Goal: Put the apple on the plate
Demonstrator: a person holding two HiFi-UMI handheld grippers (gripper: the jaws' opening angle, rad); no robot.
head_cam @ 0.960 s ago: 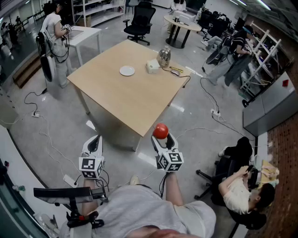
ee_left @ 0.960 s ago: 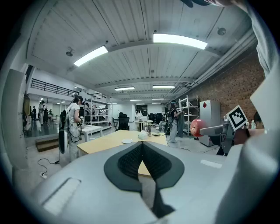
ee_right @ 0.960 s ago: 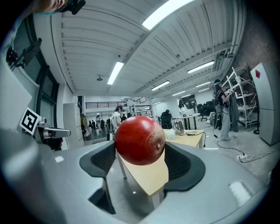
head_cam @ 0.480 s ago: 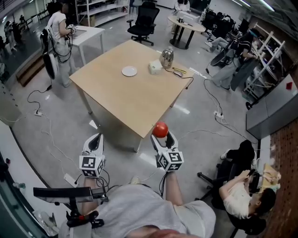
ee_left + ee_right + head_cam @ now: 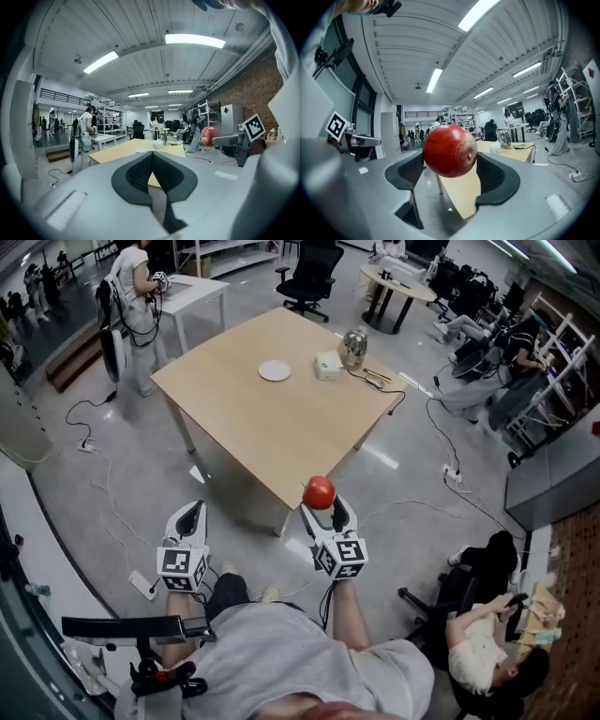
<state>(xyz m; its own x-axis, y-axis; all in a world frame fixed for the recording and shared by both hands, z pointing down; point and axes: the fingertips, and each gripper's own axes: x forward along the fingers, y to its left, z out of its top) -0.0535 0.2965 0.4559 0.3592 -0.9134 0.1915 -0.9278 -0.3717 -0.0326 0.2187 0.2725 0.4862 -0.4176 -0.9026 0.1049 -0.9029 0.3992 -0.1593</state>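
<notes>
A red apple (image 5: 320, 492) is held between the jaws of my right gripper (image 5: 320, 503), which is shut on it. It hangs in the air just in front of the near corner of the wooden table (image 5: 272, 432). In the right gripper view the apple (image 5: 450, 151) fills the gap between the dark pads (image 5: 494, 176). A small white plate (image 5: 275, 370) lies at the far side of the table and shows small in the left gripper view (image 5: 140, 151). My left gripper (image 5: 191, 512) hangs over the floor to the left, its jaws (image 5: 153, 161) shut on nothing.
Near the plate stand a white box (image 5: 327, 366) and a shiny metal pot (image 5: 353, 348), with a cable (image 5: 389, 399) running off the table's edge. A person (image 5: 139, 287) stands by a white desk at far left. Office chairs and a seated person (image 5: 487, 634) are at right.
The table has come nearer and shifted right in the head view. The apple stays clamped in my right gripper, now close to the table's near corner. My left gripper stays shut.
</notes>
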